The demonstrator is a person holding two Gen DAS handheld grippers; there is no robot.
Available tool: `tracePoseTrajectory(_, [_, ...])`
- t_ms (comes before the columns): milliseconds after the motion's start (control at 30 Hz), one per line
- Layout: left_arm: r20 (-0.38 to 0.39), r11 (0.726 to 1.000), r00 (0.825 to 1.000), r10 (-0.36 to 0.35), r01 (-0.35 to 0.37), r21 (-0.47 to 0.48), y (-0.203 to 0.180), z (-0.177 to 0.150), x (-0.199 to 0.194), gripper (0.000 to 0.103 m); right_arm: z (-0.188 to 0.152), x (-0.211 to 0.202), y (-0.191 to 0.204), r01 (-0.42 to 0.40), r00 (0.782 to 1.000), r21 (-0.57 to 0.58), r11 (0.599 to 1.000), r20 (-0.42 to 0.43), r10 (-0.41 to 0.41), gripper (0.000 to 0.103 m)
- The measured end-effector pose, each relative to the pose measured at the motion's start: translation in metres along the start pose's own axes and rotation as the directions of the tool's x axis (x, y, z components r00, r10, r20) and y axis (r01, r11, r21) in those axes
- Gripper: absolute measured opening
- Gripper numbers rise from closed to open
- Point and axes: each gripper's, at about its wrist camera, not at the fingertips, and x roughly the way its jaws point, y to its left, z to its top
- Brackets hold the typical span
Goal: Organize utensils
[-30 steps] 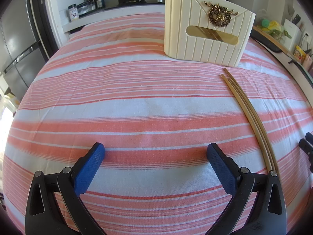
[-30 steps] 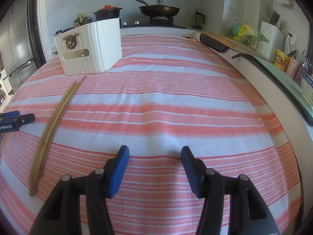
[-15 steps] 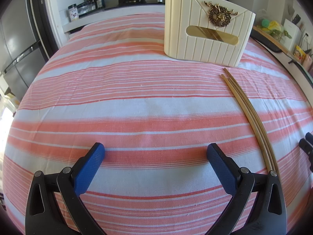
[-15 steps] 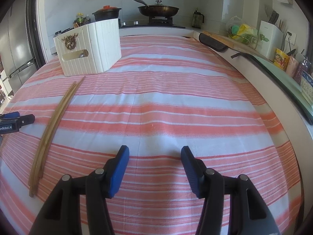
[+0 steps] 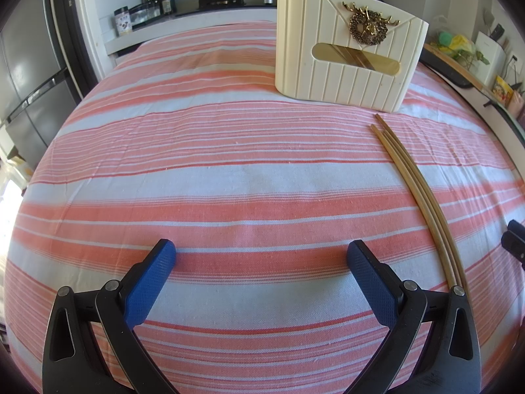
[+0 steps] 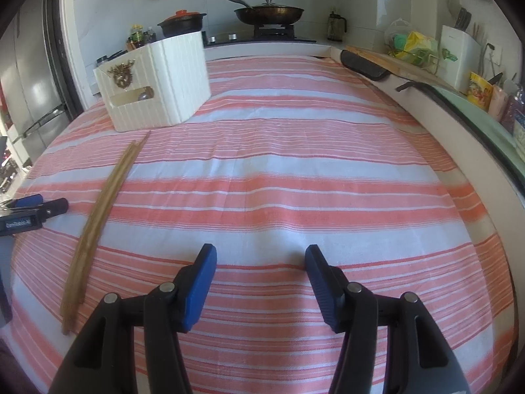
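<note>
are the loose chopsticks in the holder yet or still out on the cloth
Out. The chopsticks lie flat on the striped tablecloth, in front of the cream holder, not touching it.

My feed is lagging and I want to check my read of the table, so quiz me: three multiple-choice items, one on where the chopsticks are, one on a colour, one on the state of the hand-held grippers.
1. Where do the loose chopsticks lie?
A. on the striped tablecloth, in front of the cream utensil holder
B. across the frying pan
C. between the right gripper's pads

2. What colour are the gripper pads?
A. red
B. blue
C. white

3. What state are the two hand-held grippers in?
A. both shut on chopsticks
B. left shut, right open
C. both open and empty

Key: 1 A, they rest flat on the cloth near the holder. 2 B, blue pads show in both views. 3 C, the left hand-held gripper and the right hand-held gripper show only cloth between their pads.
</note>
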Motion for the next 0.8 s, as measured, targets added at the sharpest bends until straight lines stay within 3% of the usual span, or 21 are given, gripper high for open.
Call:
tracePoseTrajectory(100, [0.000,1.000,1.000,0.000,0.000,0.000,0.000,0.000,0.000,0.103,0.017,0.004,0.024,-0.187,0.982,0.007,0.982,-0.021,0.187,0.054])
tracePoseTrajectory(133, [0.000,1.000,1.000,0.000,0.000,0.000,0.000,0.000,0.000,0.103,0.022,0.009,0.034,-0.234,0.971,0.010,0.972,-0.041,0.234,0.047])
tracePoseTrajectory(200, [0.000,1.000,1.000,0.000,0.000,0.000,0.000,0.000,0.000,0.103,0.028,0.023,0.053,-0.298,0.950,0.001,0.954,-0.096,0.297,0.032])
tracePoseTrajectory(267, [0.000,1.000,1.000,0.000,0.000,0.000,0.000,0.000,0.000,0.103,0.032,0.036,0.071,-0.326,0.937,-0.032,0.945,-0.145,0.318,0.027])
tracePoseTrajectory(333, [0.001,1.000,1.000,0.000,0.000,0.000,0.000,0.000,-0.001,0.103,0.032,0.048,0.087,-0.322,0.933,-0.084,0.943,-0.195,0.302,0.023])
tracePoseTrajectory(400, [0.000,1.000,1.000,0.001,-0.001,0.001,0.000,-0.001,-0.001,0.103,0.035,0.047,0.095,-0.272,0.952,-0.137,0.952,-0.186,0.245,0.019])
tracePoseTrajectory(533, [0.000,1.000,1.000,0.000,0.000,0.000,0.000,0.000,0.000,0.103,0.037,0.045,0.082,-0.162,0.976,-0.121,0.979,-0.167,0.140,0.018])
tracePoseTrajectory(667, [0.001,1.000,1.000,0.001,-0.001,0.001,-0.001,0.000,0.000,0.103,0.037,0.038,0.065,-0.195,0.967,-0.053,0.979,-0.180,0.183,0.024])
tracePoseTrajectory(800, [0.001,1.000,1.000,0.001,-0.001,0.001,-0.001,0.000,0.000,0.103,0.049,0.026,0.059,-0.185,0.976,-0.078,0.980,-0.129,0.174,0.024])
